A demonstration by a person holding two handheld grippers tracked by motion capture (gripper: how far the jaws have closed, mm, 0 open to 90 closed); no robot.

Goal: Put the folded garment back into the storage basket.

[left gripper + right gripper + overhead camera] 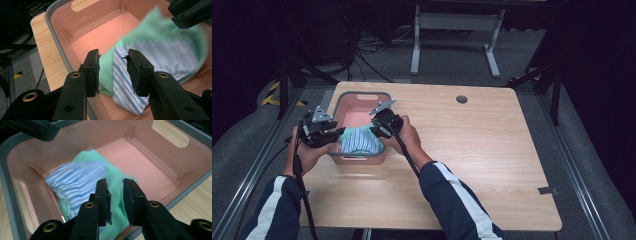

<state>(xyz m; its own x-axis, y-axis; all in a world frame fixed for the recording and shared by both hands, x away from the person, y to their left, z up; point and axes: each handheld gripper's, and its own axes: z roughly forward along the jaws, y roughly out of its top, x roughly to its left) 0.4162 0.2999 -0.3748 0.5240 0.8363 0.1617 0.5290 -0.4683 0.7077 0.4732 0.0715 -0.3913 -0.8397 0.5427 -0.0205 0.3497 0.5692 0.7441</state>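
Soft, light cloth, green with a blue-and-white striped panel, bundled at the near end of the pink bin on the left part of the desk. Limp by the look of it, likely to sag and unfold when lifted; nothing fragile, hardly slippery. Best taken at a folded edge or a bunched corner, one side per hand, deep enough between the pads not to slide out. Left tongs spread apart, hovering over the striped edge, no pinch yet. Right tongs also parted by a narrow gap, above the green part, gripping nothing as far as can be judged. Cloth blurred in both gripper views, so weave, hems and true shape hard to read. Underside and lower folds hidden against the bin floor; near bin wall cut off by the tongs.
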